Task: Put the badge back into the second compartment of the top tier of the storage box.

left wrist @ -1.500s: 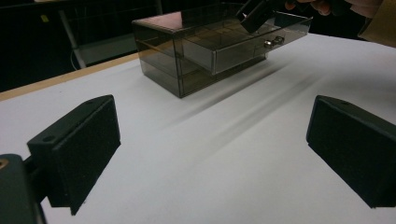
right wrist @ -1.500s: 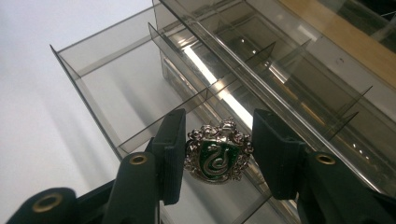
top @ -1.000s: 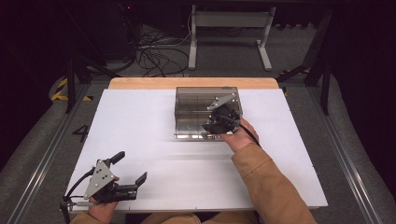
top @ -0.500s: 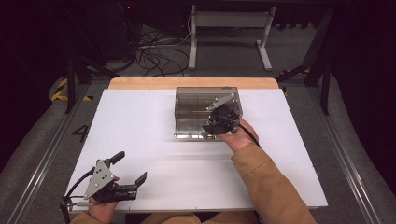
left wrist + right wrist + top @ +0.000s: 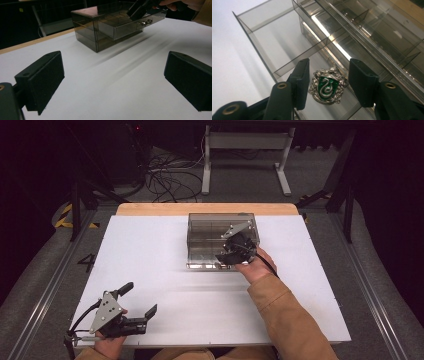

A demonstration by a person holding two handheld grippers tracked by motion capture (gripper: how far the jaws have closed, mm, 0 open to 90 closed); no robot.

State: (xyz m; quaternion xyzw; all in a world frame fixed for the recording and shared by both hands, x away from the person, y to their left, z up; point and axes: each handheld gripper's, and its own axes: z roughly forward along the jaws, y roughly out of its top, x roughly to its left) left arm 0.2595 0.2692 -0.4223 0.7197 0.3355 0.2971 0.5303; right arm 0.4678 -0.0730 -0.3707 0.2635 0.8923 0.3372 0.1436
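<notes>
Silver-and-green snake-crest badge point(image 5: 326, 86) lies in the pulled-out drawer point(image 5: 274, 53) of the smoky clear plastic box – right gripper point(image 5: 327, 82) jaws just opening, pads clear of it – released; left gripper point(image 5: 137, 307) gapes idle.

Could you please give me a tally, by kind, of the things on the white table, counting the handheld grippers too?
Clear drawer box: 1
Green and silver crest badge, lying in the open drawer: 1
Handheld grippers, left gripper and right gripper: 2
Total: 4
</notes>
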